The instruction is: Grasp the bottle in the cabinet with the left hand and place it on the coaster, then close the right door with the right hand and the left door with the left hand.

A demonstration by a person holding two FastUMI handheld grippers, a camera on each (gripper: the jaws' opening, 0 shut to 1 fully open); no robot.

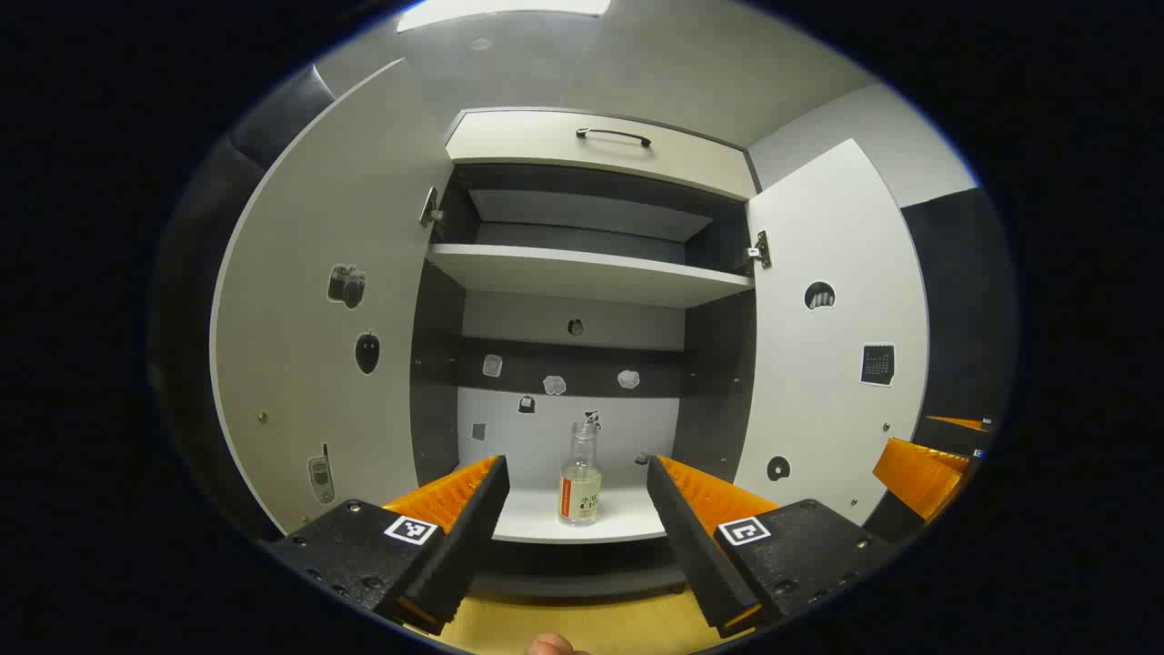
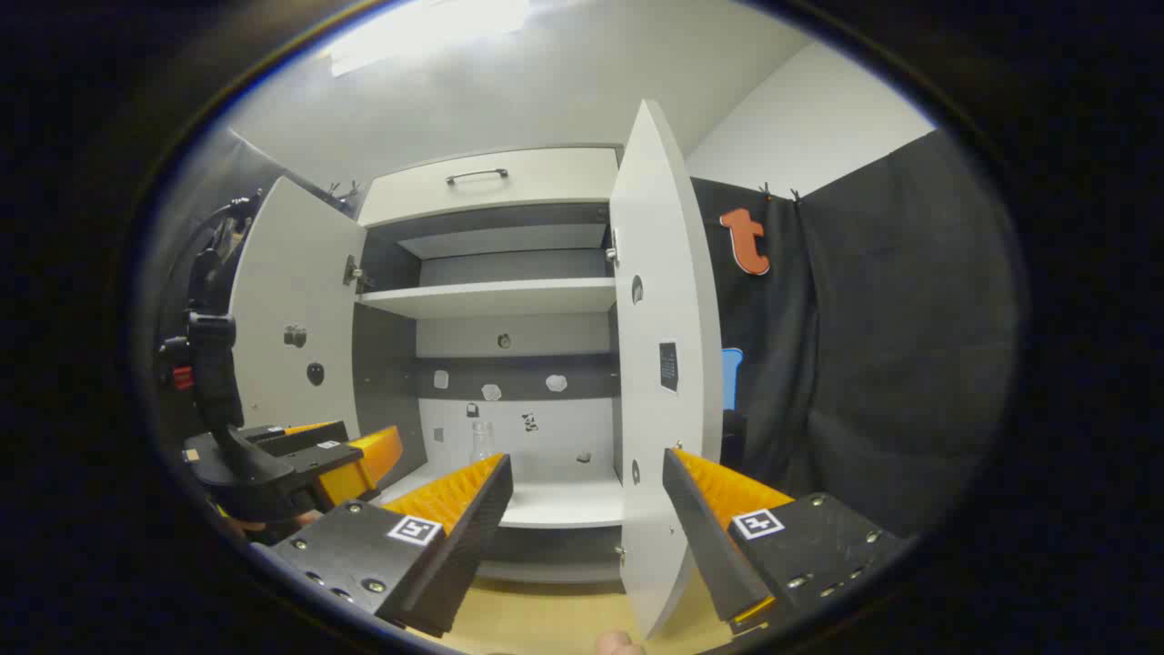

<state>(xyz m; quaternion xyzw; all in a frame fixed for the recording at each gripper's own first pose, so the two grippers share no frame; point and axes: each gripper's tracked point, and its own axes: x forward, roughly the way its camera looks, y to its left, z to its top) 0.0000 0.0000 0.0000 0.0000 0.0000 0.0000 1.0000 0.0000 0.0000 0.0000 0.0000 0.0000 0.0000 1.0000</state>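
Bottle (image 1: 580, 478) stands upright on the lower shelf (image 1: 627, 523) of the cabinet (image 1: 596, 141), long axis vertical, neck and open mouth up. Clear glass, pale label with an orange strip on its side. It sits near the shelf's front edge, apart from both side walls, below the middle shelf (image 1: 582, 273).

Left gripper (image 1: 575, 496): fingers wide apart, nothing between them touching; the bottle shows centred in the gap but farther back, on the shelf, not held. Fingers point straight into the cabinet opening.

Right gripper (image 2: 587, 496): fingers also spread apart, gripping nothing. The free edge of the right door (image 2: 659, 364) shows in the gap between them, nearer the right finger; contact cannot be told.

Both doors stand open: left door (image 1: 318, 309) swung out to the bottle's left, right door to its right.

Left gripper view gives the bottle whole, label and all. Right gripper view gives the bottle's neck and shoulder above its own left finger, plus the left gripper off to the cabinet's left, by the left door, with a hand (image 2: 273, 523) beneath it. Wooden surface (image 1: 582, 623) lies below the cabinet front.
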